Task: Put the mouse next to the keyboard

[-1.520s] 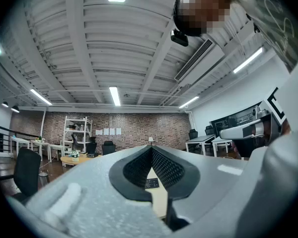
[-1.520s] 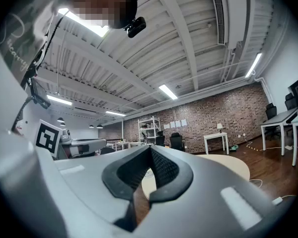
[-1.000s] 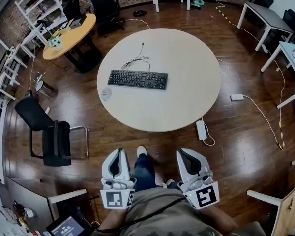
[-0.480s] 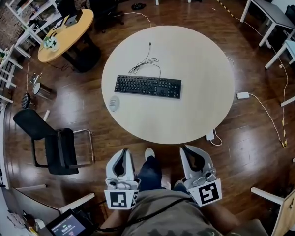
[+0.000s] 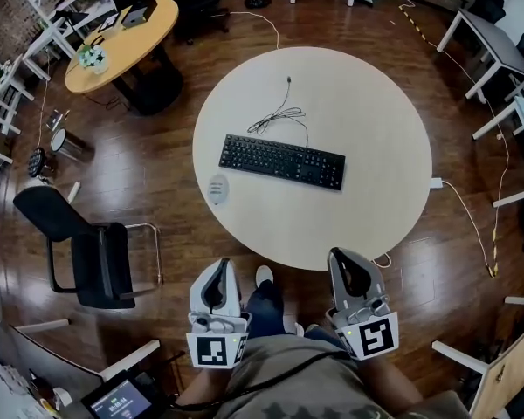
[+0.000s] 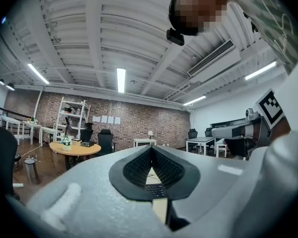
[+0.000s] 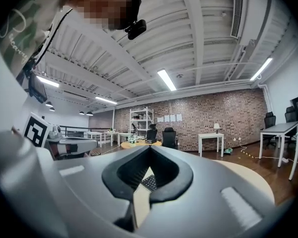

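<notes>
Head view puts your left gripper (image 5: 217,271) low in front of you, short of the round table (image 5: 375,199), its jaws closed on nothing. On the table the mouse (image 5: 217,188) lies by the left rim, near the left end of the keyboard (image 5: 282,161) but not touching it. Your right gripper (image 5: 344,262) looks closed and empty too, though its tips are shadowed.
</notes>
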Available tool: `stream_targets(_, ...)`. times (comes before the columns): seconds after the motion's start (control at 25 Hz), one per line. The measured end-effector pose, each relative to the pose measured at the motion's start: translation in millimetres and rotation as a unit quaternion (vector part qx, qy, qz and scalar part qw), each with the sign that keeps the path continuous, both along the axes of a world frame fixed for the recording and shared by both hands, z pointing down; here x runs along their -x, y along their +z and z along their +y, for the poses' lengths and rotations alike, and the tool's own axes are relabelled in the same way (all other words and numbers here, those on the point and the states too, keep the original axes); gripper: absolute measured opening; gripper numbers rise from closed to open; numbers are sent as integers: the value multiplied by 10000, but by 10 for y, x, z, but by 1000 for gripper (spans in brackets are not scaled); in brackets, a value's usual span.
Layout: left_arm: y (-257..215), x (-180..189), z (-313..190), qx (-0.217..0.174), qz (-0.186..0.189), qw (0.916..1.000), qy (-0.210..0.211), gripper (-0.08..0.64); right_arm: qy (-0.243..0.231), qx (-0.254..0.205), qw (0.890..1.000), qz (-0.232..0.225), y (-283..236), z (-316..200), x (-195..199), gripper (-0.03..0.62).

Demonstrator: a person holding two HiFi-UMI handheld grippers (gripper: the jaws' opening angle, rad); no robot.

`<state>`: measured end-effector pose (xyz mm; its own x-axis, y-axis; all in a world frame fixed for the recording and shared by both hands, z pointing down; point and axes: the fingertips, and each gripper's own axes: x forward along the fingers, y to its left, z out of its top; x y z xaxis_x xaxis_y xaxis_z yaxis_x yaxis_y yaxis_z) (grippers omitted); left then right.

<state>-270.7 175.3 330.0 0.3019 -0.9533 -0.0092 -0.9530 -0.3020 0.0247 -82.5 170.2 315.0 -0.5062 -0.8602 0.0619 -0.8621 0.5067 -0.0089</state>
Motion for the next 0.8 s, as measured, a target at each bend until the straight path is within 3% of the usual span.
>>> stream_targets(0.44,25,592,-620,-15,329,9995,24,2,-238,21,9992,322,-42,-646,683,5)
stream_targets(0.8,139,741,-809,111,346,9993,15,2,-493,11,9973,535,5,-818,961,5)
